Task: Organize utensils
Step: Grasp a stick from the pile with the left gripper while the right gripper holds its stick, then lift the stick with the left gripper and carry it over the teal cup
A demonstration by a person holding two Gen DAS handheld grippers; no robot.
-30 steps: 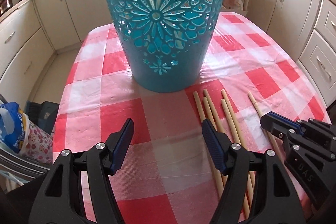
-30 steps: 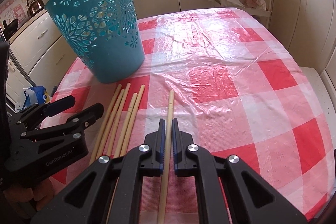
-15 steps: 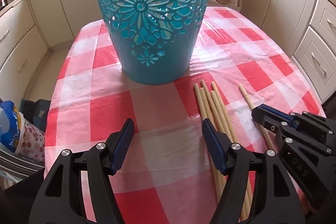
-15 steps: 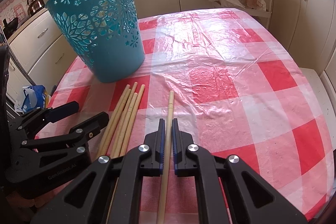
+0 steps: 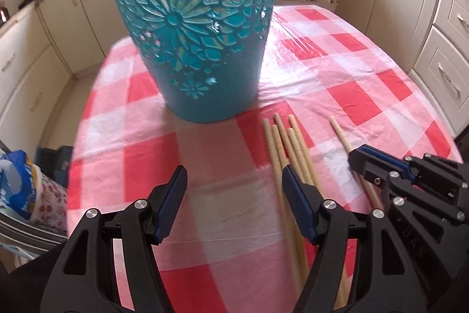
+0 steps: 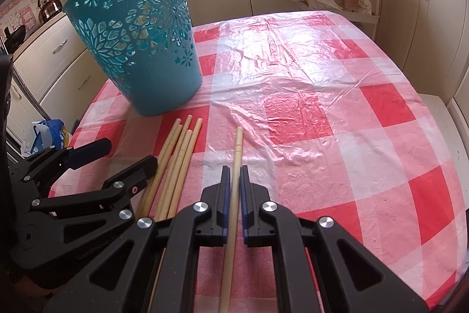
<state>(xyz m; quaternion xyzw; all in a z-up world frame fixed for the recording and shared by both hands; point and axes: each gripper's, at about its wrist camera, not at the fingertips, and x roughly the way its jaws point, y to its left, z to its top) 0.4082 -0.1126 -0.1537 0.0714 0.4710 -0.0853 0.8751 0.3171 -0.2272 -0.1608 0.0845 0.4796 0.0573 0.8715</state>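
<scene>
- A kitchen with cream cabinets; a table (image 6: 337, 96) under a red and white checked cloth, covered with clear plastic.
- A teal bin (image 6: 137, 49) with cut-out flowers stands upright on the far left part of the table (in the left view it fills the upper middle, (image 5: 193, 28)).
- One chopstick (image 6: 238, 148) lies apart from the rest, its long axis pointing away from the camera, in line with the fingers of the right gripper (image 6: 233, 181).
- The jaws of the right gripper are closed on this chopstick, one pad on each side; its tip sticks out in front.
- A bundle (image 6: 178, 154) of about five chopsticks lies just left of it, nearly parallel, the tips toward the bin.
- The left gripper (image 5: 234, 184) has its jaws wide open and holds nothing; its right finger is over the bundle (image 5: 288, 148).
- I judge the next move is to lift the chopstick, turn it upright and carry it left to the bin's mouth; the right gripper is the one to do it.
</scene>
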